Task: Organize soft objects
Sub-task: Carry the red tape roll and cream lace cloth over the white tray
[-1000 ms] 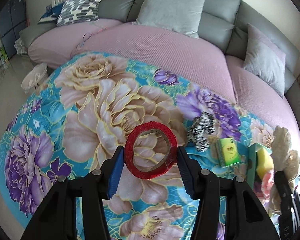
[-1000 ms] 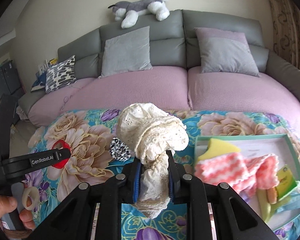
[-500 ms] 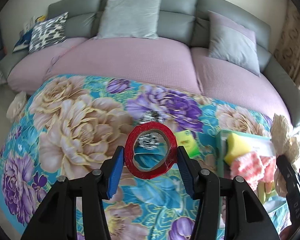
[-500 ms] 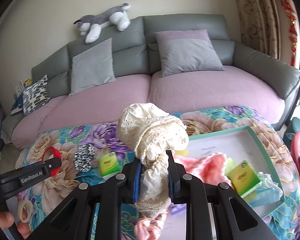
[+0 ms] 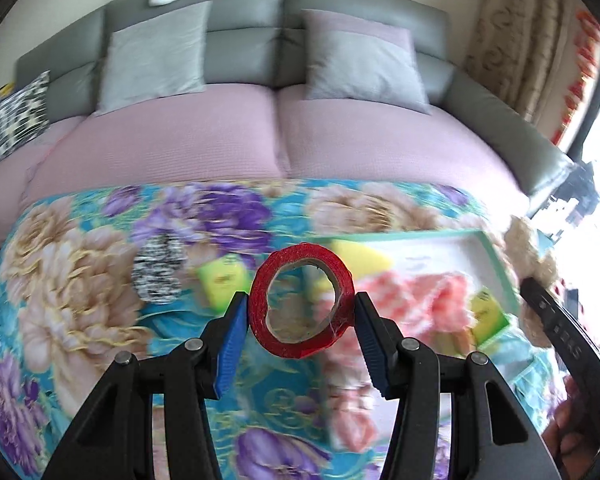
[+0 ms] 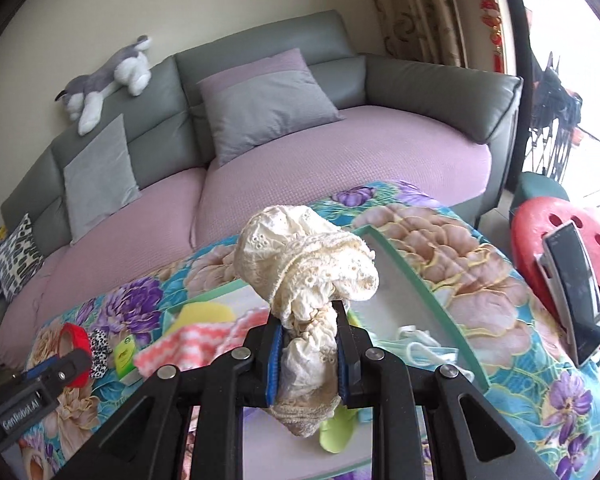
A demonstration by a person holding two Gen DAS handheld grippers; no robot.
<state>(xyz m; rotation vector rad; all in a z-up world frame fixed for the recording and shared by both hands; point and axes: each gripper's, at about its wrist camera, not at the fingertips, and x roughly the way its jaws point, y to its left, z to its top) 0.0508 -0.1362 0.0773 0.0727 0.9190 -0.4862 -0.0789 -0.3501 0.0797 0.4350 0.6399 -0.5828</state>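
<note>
Left gripper (image 5: pixel 298 312) pinches the red tape roll (image 5: pixel 302 300) upright between its blue pads. Right gripper (image 6: pixel 308 354) clamps the cream lace cloth (image 6: pixel 306 268), bunched above its fingertips, over the green-rimmed tray (image 6: pixel 428 284) beneath.

Tray (image 6: pixel 428 292) on the table (image 6: pixel 480 264), sofa (image 6: pixel 340 152) behind, stool (image 6: pixel 540 224) to its right.

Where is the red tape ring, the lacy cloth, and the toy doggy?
red tape ring (image 5: pixel 302 300), left wrist view, on its rim.
lacy cloth (image 6: pixel 306 256), right wrist view, bunched top.
toy dog (image 6: pixel 108 76), right wrist view, its body.
</note>
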